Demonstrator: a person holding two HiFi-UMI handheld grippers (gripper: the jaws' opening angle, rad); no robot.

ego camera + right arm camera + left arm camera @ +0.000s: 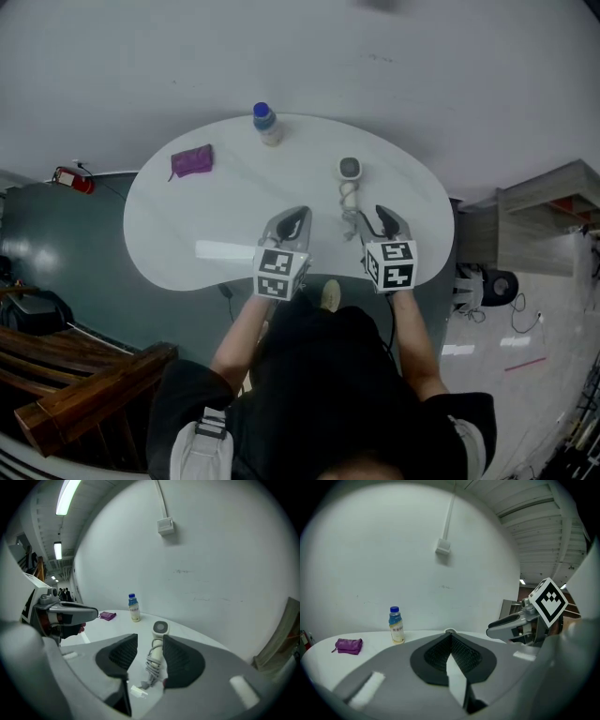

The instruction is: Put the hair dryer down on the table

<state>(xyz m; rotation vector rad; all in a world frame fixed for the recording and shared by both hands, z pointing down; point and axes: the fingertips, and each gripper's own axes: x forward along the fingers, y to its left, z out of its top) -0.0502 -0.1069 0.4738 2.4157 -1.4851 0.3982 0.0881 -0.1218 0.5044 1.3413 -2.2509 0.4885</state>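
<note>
Toward the tabletop's (178, 230) near edge, right of middle, the hair dryer (349, 184) lies flat. The right gripper (376, 223) hangs just behind it, fingers apart and clamping nothing. The left gripper (296, 217) has its fingers together. The dryer looks set down, so the next move is to back the right gripper clear of the cord.

The table (187, 234) is showing white, the pouch (192, 160) purple, the cap of the bottle (266, 124) blue, the hair dryer (349, 184) white, and the grey left gripper (296, 216) and right gripper (377, 221) are wearing black-and-white square markers.

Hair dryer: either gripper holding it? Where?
Not held. The hair dryer lies on the table between the right gripper's open jaws, neither pad visibly pressing it. The left gripper is shut and empty.
</note>
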